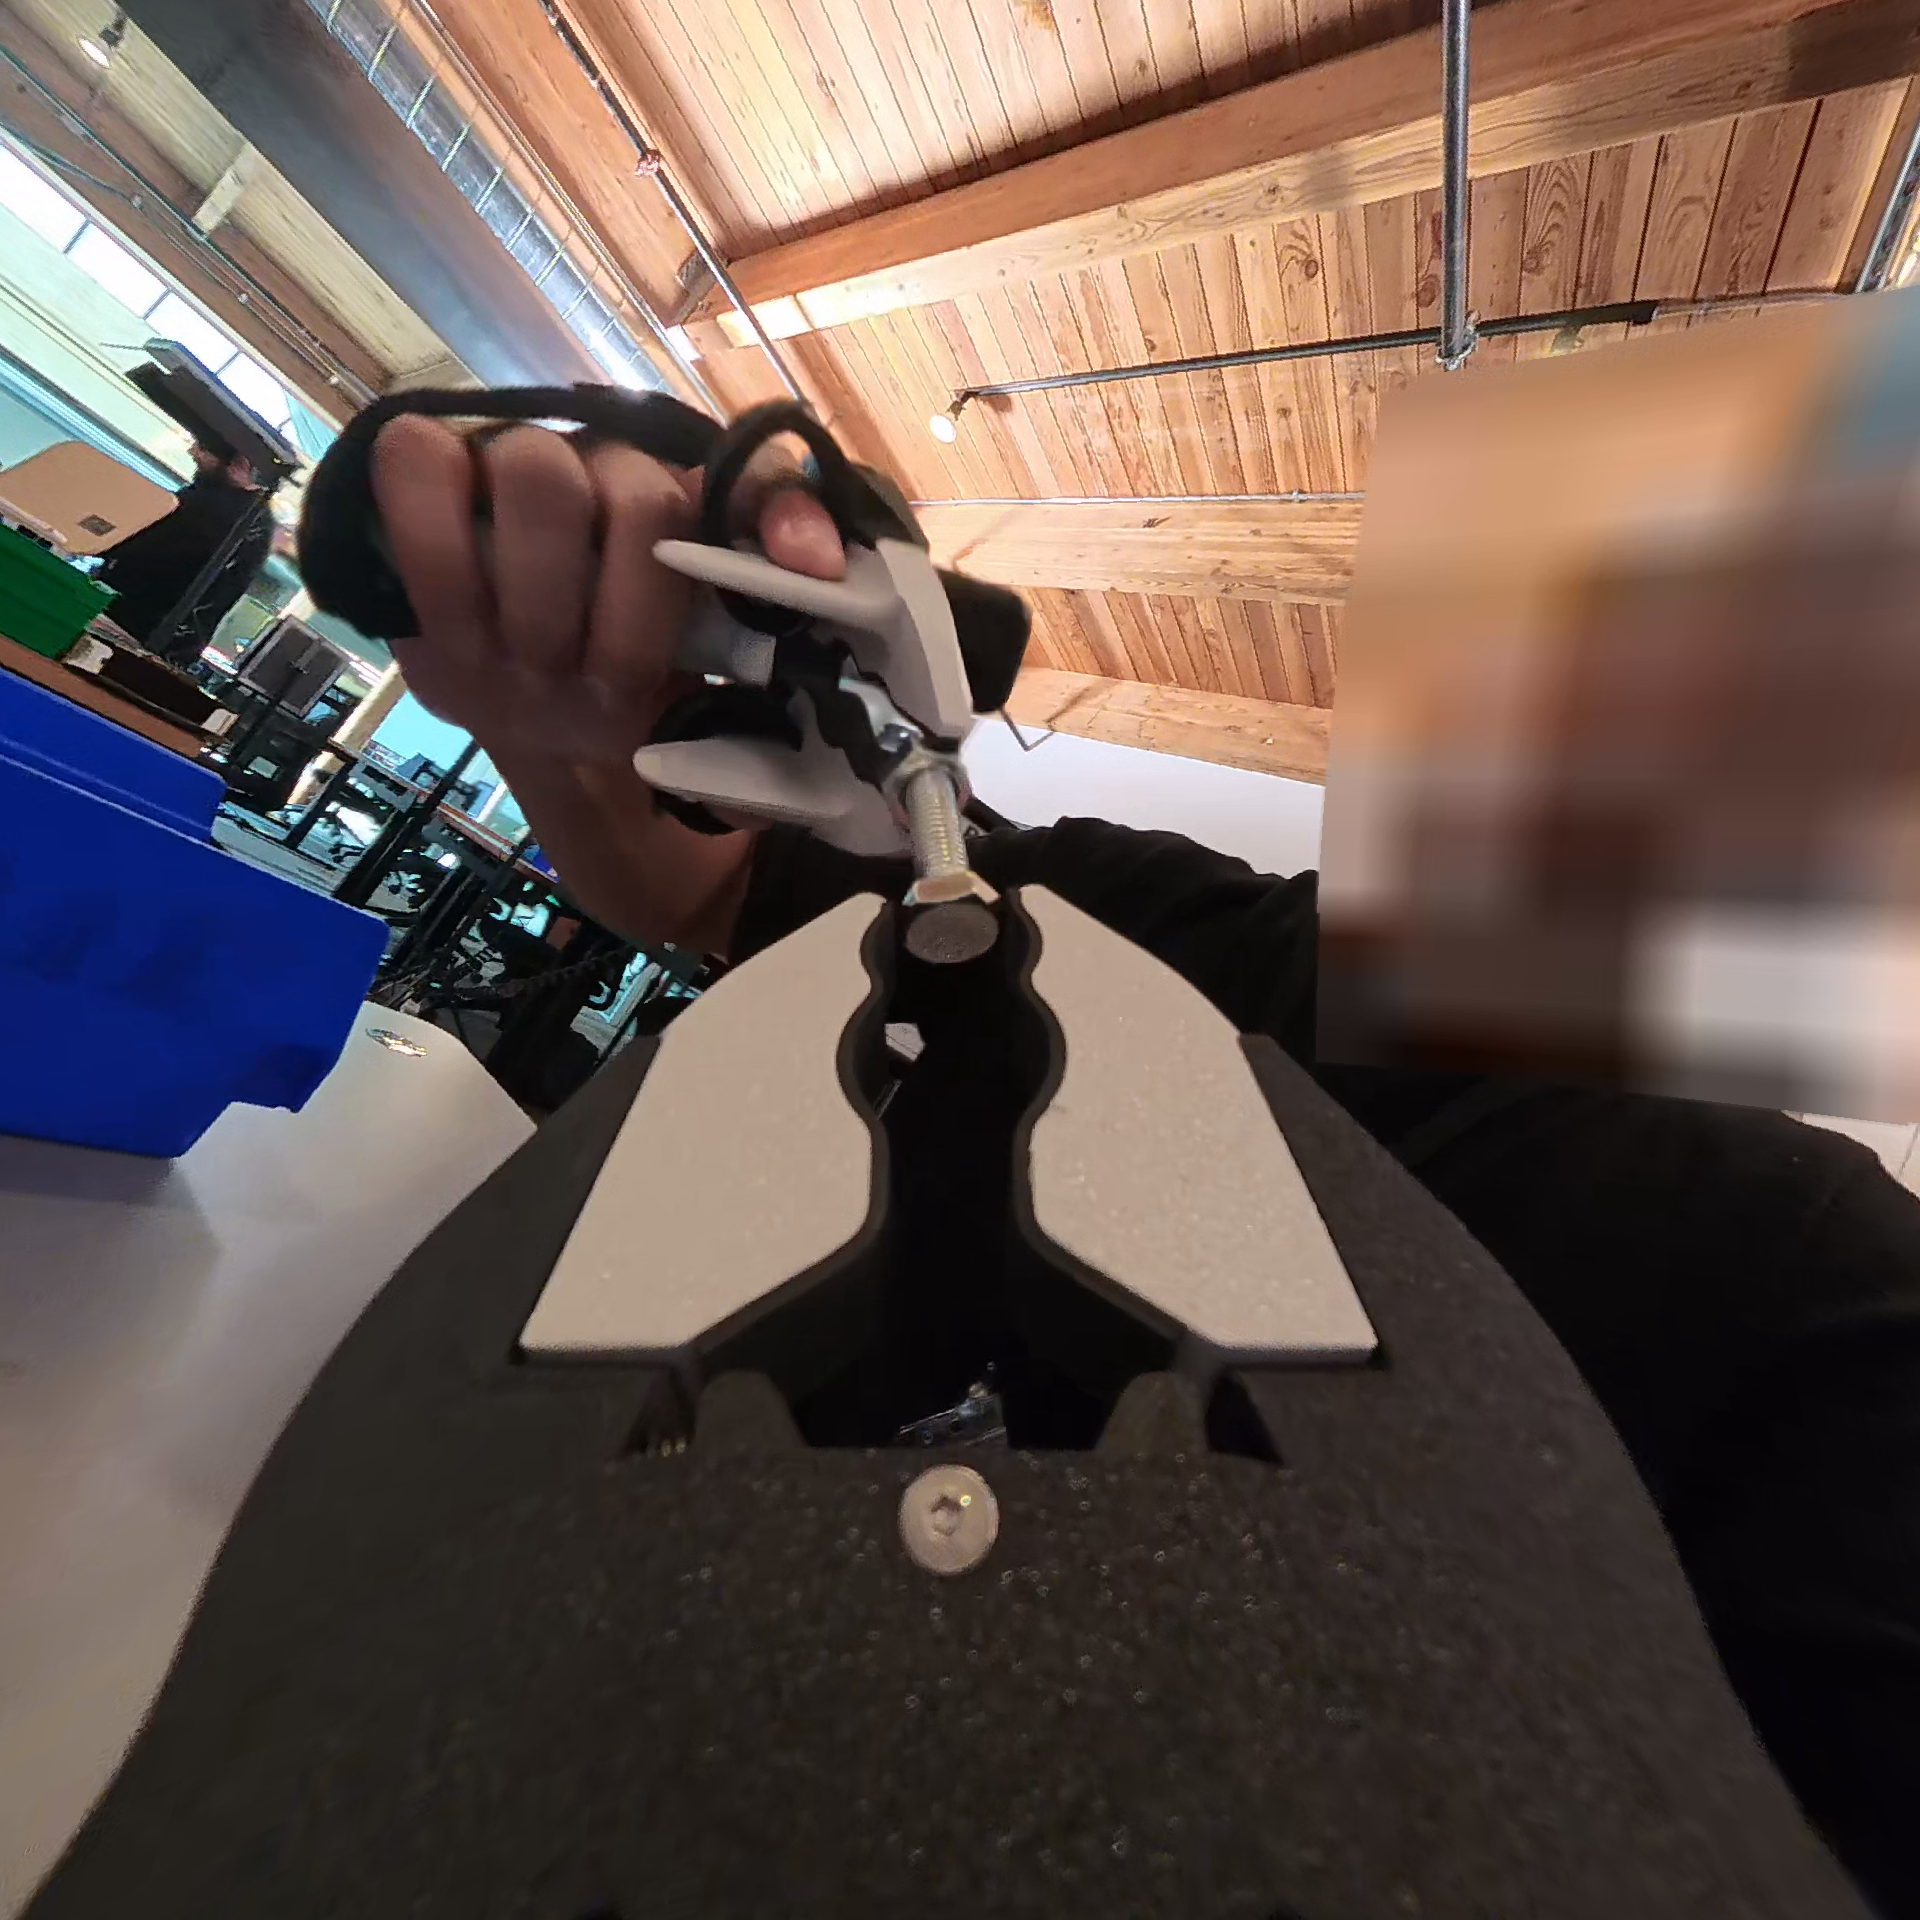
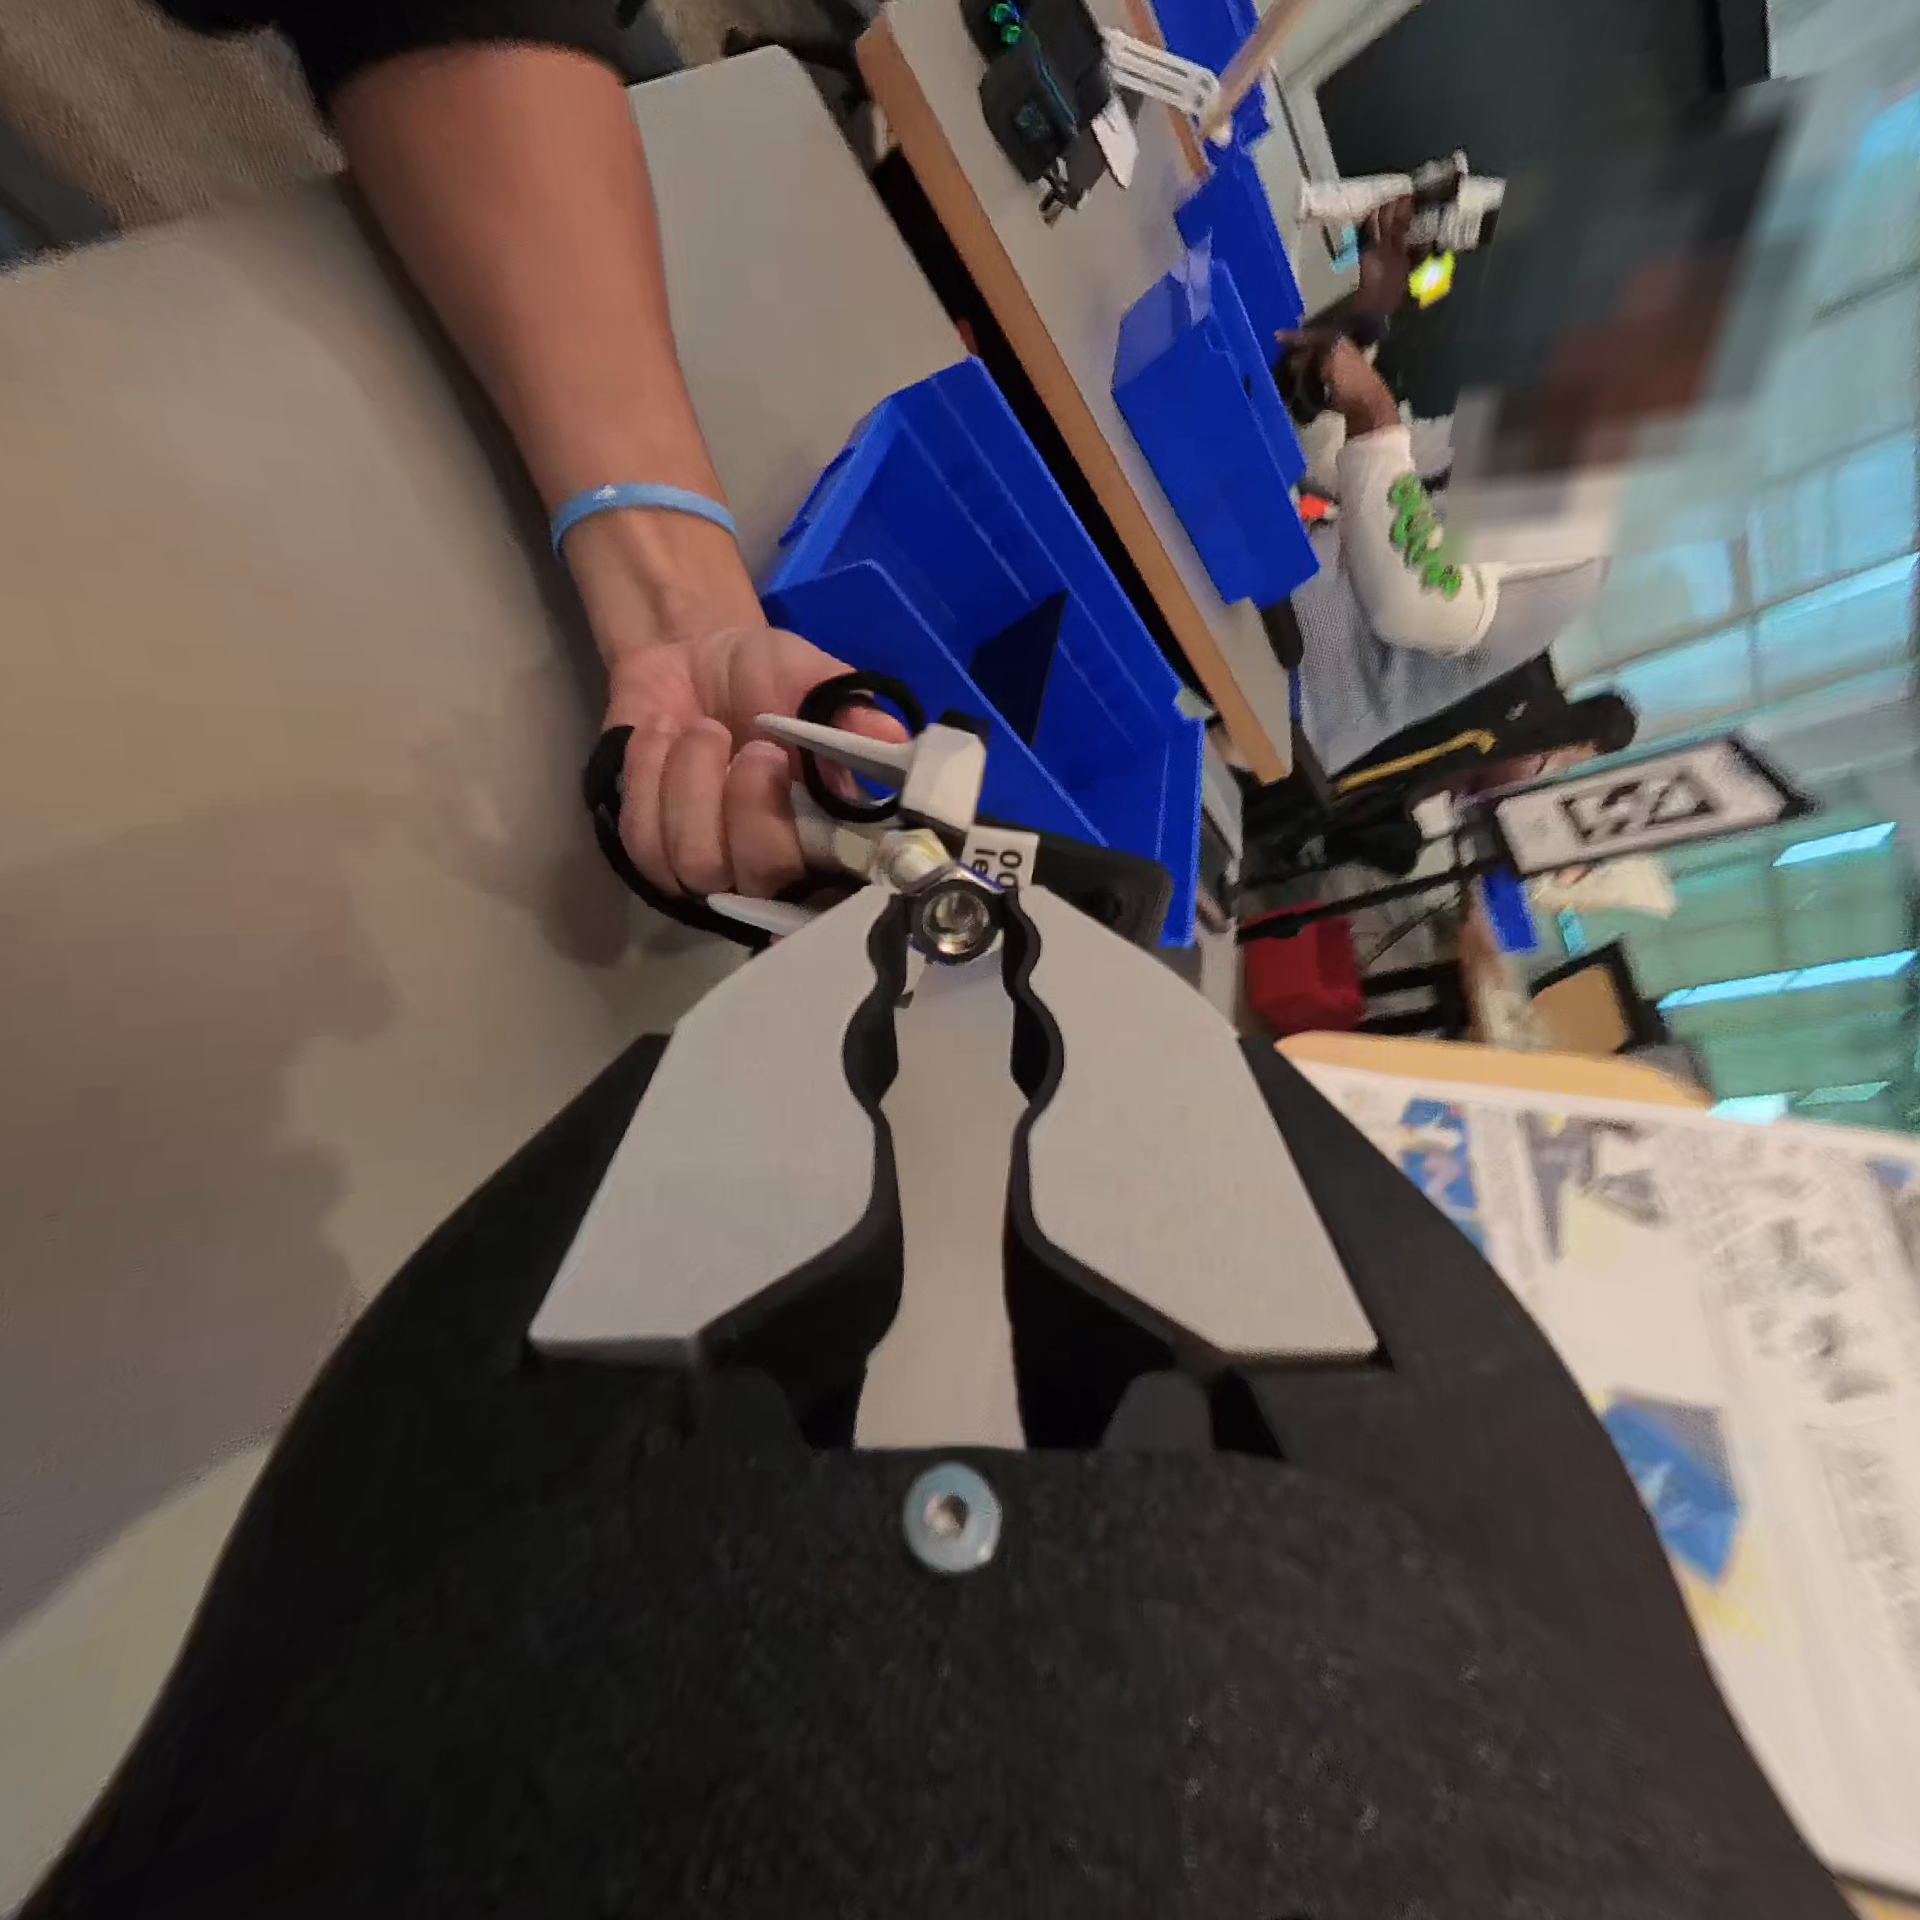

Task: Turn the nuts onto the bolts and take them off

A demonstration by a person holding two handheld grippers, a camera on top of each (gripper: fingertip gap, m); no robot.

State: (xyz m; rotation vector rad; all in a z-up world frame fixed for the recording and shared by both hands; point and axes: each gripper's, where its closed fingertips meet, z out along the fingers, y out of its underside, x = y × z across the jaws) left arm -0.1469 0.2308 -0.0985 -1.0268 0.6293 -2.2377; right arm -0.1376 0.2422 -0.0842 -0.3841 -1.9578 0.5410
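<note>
In the left wrist view my left gripper (image 1: pixel 951 916) is shut on the hex head of a silver bolt (image 1: pixel 933 826), held in the air. The threaded shaft points away toward my right gripper (image 1: pixel 888 764). That gripper is shut on a silver nut (image 1: pixel 897 743) sitting on the far end of the thread. In the right wrist view my right gripper (image 2: pixel 954 925) clamps the nut (image 2: pixel 954 918) end-on, its bore facing the camera. The bolt (image 2: pixel 902 860) runs behind it into the left gripper (image 2: pixel 930 821), which a hand holds.
A blue bin (image 1: pixel 156 987) stands on the white table (image 1: pixel 156 1299) to the left; it also shows in the right wrist view (image 2: pixel 987 644). A printed sheet (image 2: pixel 1662 1351) lies at the right. Another table with blue bins (image 2: pixel 1205 447) and people stands behind. The tips of both grippers are at nearly the same place.
</note>
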